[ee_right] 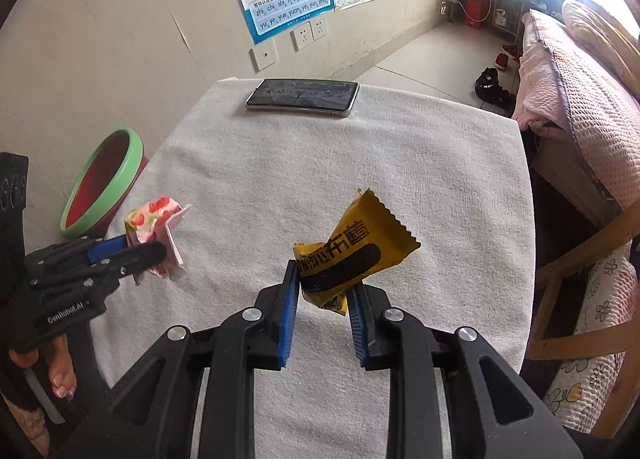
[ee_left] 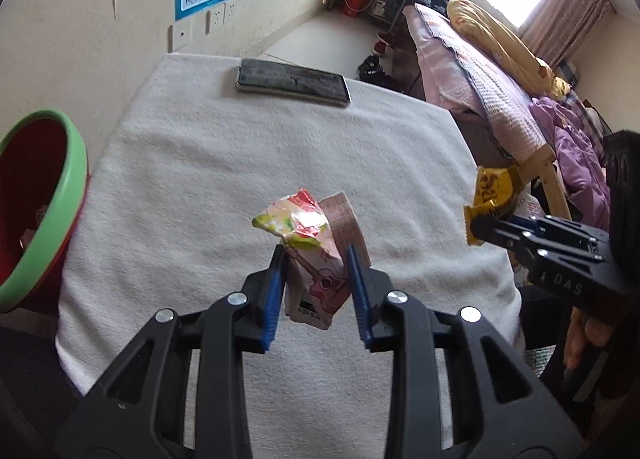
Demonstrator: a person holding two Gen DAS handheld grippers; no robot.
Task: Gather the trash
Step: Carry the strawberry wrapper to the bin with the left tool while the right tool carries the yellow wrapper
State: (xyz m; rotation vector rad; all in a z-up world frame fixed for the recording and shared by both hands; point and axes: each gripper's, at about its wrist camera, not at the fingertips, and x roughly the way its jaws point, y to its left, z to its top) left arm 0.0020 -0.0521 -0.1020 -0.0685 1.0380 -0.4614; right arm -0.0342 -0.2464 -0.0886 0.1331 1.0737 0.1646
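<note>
Blue rubber pads of the left gripper [ee_left: 316, 259] clamp a crumpled pink strawberry-print wrapper [ee_left: 316, 243], held clear above the white towel [ee_left: 240, 163] that covers the table. The right gripper [ee_right: 324, 287] is likewise pinched on a yellow snack wrapper [ee_right: 352, 255], its free end jutting up and forward past the fingertips. The red bin with a green rim [ee_left: 60, 195] stands off to the left of the left gripper, beside the table's edge, well apart from the right gripper. Judging from this, each wrapper should be carried fully over the rim before the jaws part, since light foil may drift or cling to a pad. Something small and pale lies inside the bin, though what it is cannot be made out. A phone [ee_right: 302, 97] lies ahead, at the towel's far edge.
</note>
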